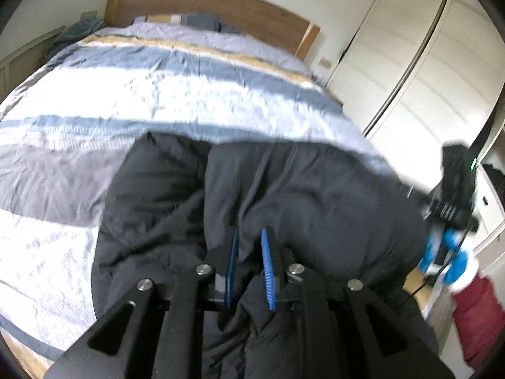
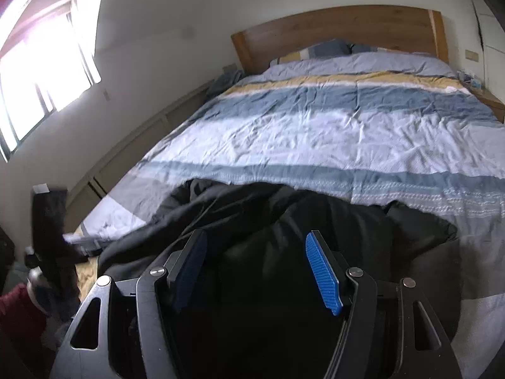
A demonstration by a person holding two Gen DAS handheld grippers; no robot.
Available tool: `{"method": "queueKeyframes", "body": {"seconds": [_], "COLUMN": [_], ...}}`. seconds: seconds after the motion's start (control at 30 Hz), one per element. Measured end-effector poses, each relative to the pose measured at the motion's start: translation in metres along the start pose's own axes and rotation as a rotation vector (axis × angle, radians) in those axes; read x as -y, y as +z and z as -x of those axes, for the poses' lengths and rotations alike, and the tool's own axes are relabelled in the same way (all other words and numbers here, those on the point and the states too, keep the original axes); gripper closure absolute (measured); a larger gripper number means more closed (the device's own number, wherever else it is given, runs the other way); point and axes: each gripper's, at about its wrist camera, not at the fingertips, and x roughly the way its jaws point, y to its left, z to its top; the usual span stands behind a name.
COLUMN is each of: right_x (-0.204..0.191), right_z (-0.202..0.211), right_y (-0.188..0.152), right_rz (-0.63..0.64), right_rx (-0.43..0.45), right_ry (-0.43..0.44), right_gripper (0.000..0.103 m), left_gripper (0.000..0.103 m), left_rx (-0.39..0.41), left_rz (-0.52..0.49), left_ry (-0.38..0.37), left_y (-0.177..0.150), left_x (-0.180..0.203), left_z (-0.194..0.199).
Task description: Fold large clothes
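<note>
The black padded jacket (image 1: pixel 315 195) lies bunched at the foot end of the bed (image 2: pixel 315 132), on top of the striped duvet (image 1: pixel 110 94) of blue, white, grey and yellow bands. In the left wrist view the garment spreads from the centre of the frame toward the right edge of the mattress, with deep folds running lengthwise. In the right wrist view the same jacket (image 2: pixel 284 221) fills the lower centre, one flatter part trailing off to the left side of the bed.

The left gripper (image 1: pixel 249 252) stands over the jacket with its blue pads a narrow gap apart. A ridge of black fabric sits in this gap; whether the pads press on it cannot be told. No earlier state is shown.

The right gripper (image 2: pixel 255 265) has its jaws well apart above the dark fabric. Nothing is clamped between its pads. The right gripper also appears at the right edge of the left wrist view (image 1: pixel 451 208), carried by a hand in a blue-and-white glove (image 1: pixel 448 259), blurred.

A wooden headboard (image 2: pixel 341 28) closes the far end of the bed. White wardrobe doors (image 1: pixel 410 72) stand to the right. A bright window (image 2: pixel 41 79) is on the left wall.
</note>
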Motion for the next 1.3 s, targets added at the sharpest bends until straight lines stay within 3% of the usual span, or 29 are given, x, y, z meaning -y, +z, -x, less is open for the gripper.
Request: {"method": "queueKeyframes", "body": {"seconds": [0.1, 0.23, 0.4, 0.63, 0.8, 0.93, 1.1, 1.3], "right_x": [0.001, 0.002, -0.001, -0.001, 0.010, 0.013, 0.004, -0.011], "right_z": [-0.007, -0.010, -0.004, 0.000, -0.007, -0.006, 0.008, 0.034], "right_y": [-0.015, -0.041, -0.062, -0.086, -0.107, -0.118, -0.108, -0.087], "right_rz": [0.010, 0.023, 0.058, 0.104, 0.086, 0.055, 0.077, 0.093], "right_rx": [-0.040, -0.085, -0.112, -0.129, -0.130, -0.114, -0.135, -0.048], "right_ry": [-0.006, -0.037, -0.077, -0.127, -0.149, -0.161, -0.180, -0.187], "right_gripper": [0.038, 0.037, 0.037, 0.037, 0.037, 0.037, 0.037, 0.036], "left_gripper": [0.063, 0.063, 0.063, 0.062, 0.063, 0.062, 0.062, 0.061], "left_rx": [0.017, -0.015, -0.062, -0.185, -0.197, -0.177, -0.122, -0.086], "left_rz": [0.016, -0.022, -0.095, -0.133, -0.130, -0.161, -0.203, -0.242], "left_ry": [-0.035, -0.044, -0.063, 0.020, 0.062, 0.117, 0.176, 0.207], "left_y": [0.019, 0.034, 0.029, -0.025, -0.048, -0.055, -0.056, -0.061], "left_x": [0.008, 0.033, 0.071, 0.077, 0.072, 0.079, 0.092, 0.097], "left_z": [-0.005, -0.037, -0.071, -0.115, -0.132, -0.128, -0.103, -0.090]}}
